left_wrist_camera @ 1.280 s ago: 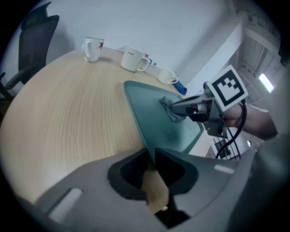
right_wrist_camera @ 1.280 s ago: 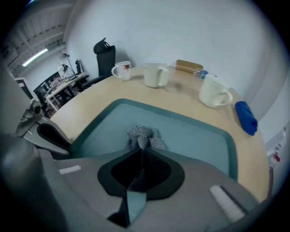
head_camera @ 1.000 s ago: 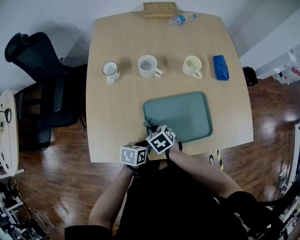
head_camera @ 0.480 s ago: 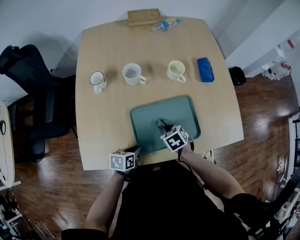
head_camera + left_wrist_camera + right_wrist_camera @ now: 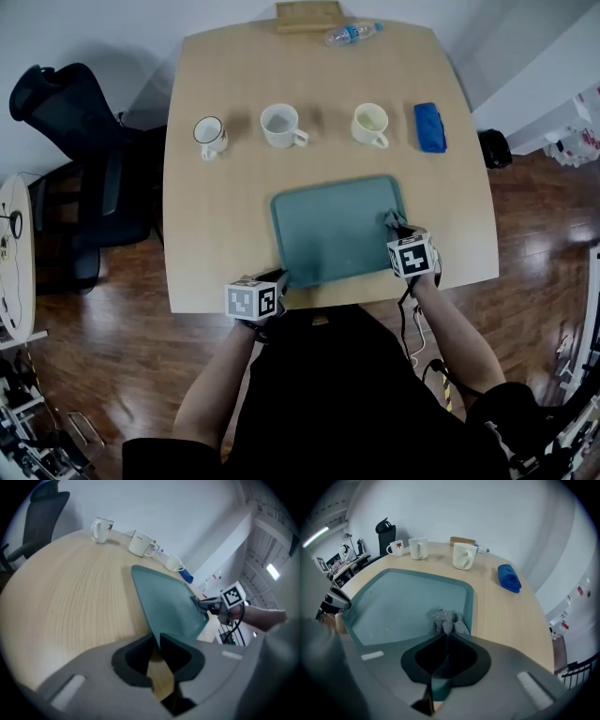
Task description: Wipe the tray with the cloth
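Observation:
A teal tray (image 5: 328,234) lies on the wooden table near its front edge. My left gripper (image 5: 279,279) sits at the tray's front left corner. In the left gripper view that gripper (image 5: 157,641) is shut on the tray's rim (image 5: 151,625). My right gripper (image 5: 397,228) is at the tray's right side, shut on a crumpled grey cloth (image 5: 394,221). In the right gripper view the cloth (image 5: 447,619) bunches out past the jaws of the right gripper (image 5: 446,637) and rests on the tray floor (image 5: 403,606), close to the right rim.
Three mugs (image 5: 279,126) stand in a row behind the tray, with a folded blue cloth (image 5: 429,127) to their right. A water bottle (image 5: 352,35) and a wooden block (image 5: 307,16) lie at the far edge. An office chair (image 5: 75,131) stands left of the table.
My right gripper has slid the grey cloth across the tray from its front left part to its right side. The left gripper has stayed at the front left corner.

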The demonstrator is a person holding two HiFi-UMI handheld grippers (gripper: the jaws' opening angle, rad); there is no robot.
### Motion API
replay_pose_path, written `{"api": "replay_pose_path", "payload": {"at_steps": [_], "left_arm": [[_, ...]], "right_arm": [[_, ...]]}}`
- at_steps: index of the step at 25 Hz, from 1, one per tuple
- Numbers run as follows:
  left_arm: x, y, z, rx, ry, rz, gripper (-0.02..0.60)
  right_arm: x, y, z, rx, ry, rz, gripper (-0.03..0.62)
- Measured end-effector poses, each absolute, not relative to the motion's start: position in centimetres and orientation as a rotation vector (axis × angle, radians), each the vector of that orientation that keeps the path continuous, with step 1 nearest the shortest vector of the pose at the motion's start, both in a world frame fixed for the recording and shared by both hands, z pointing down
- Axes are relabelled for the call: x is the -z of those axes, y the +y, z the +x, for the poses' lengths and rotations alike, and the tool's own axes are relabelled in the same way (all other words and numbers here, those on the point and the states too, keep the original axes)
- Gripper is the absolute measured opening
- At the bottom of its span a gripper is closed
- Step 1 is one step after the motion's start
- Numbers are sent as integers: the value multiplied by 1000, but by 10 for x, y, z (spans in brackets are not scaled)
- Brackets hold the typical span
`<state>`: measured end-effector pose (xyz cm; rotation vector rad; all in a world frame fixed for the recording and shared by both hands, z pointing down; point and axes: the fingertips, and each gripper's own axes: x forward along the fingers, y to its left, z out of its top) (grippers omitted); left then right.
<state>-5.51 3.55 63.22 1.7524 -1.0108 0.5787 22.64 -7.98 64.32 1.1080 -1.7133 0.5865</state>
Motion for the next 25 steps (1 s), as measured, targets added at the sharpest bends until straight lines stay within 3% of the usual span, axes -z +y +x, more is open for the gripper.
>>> {"api": "replay_pose_path", "payload": {"at_steps": [17,21,25], "left_arm": [[-633,39,-52,-507,-926,1783,52],[-634,40,-53,-499,-899,1799,54],[-635,42,-57,-497,-886,1785,54]], "right_arm": [[-632,-1,-47,-476,-2003,619,28],[-632,7,-59,-473,-2027,569,28],[-633,-2,-6,-535,-1954,691,28]]}}
